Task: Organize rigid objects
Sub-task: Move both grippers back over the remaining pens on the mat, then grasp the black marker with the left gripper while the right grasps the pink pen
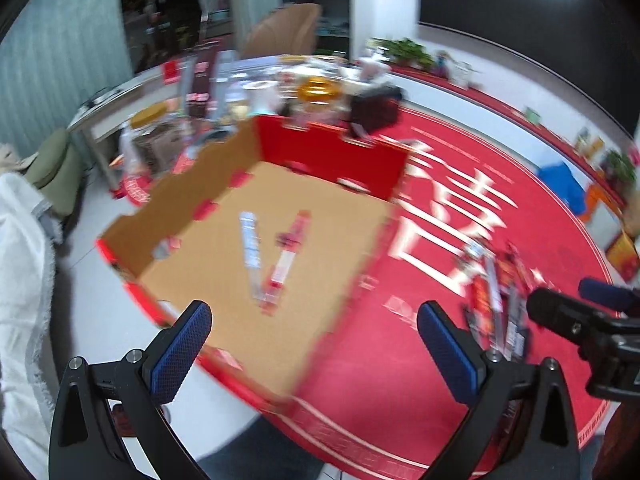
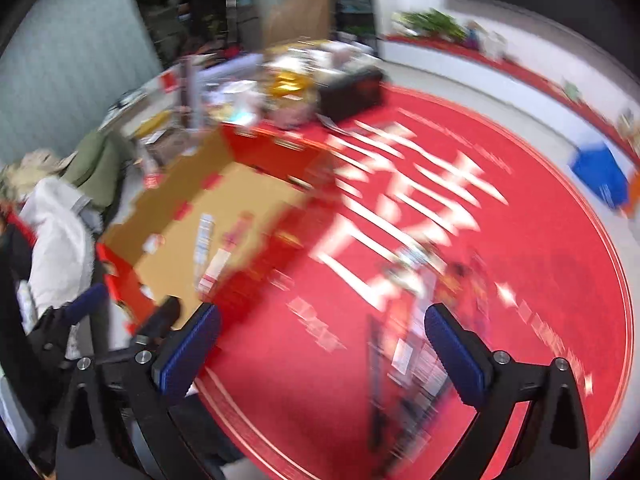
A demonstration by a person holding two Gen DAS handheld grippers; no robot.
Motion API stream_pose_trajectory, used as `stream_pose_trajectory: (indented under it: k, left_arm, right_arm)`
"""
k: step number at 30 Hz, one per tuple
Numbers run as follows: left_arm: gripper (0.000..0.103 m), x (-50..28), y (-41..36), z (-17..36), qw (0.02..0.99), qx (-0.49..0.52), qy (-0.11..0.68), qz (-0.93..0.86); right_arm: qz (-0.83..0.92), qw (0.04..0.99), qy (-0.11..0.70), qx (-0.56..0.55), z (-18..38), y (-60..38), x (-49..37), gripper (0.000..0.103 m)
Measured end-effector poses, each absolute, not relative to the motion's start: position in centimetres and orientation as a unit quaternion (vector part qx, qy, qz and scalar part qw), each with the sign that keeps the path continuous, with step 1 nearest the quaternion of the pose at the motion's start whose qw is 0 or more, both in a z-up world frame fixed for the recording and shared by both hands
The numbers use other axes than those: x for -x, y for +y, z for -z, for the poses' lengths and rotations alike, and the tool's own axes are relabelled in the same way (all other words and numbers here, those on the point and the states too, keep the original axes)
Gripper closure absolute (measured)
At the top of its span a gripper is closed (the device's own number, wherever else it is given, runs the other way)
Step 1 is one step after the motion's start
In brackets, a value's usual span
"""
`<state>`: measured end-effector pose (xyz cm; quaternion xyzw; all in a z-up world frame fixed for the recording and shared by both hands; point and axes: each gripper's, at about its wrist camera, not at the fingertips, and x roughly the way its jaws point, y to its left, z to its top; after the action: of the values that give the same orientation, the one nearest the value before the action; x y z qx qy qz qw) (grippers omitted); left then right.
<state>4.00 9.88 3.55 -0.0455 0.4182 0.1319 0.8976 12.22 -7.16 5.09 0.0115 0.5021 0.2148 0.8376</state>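
Left wrist: cardboard tray (image 1: 224, 196) (rectangular, shallow)

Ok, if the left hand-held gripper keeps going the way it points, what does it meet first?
Probably the cardboard box floor, near the two packaged items lying in it; motion blur leaves depth uncertain.

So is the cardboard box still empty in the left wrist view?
No, two long, thin packaged items already lie side by side on the floor of the cardboard box.
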Motion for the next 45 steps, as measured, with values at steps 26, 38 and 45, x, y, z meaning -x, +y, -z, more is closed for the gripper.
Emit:
stream_pose_trajectory:
  k: [26, 38, 45]
  left_arm:
    - [0.0, -7.7, 0.3, 6.8, 0.857, 0.007, 0.499, -0.127]
    - [0.0, -7.4, 1.9, 7.1, 0.857, 0.031, 0.503, -0.108]
    - [0.0, -7.1, 2.1, 7.1, 0.861, 0.043, 0.496, -0.107]
  right_arm:
    - [-0.139, 0.804, 0.571, -0.09, 3.5, -20.1, -7.2, 0.001]
    - [-0.106, 0.82, 0.559, 0.054, 5.5, -15.4, -6.0, 0.001]
    - [-0.079, 0.815, 0.574, 0.003, 5.6, -19.8, -7.1, 0.001]
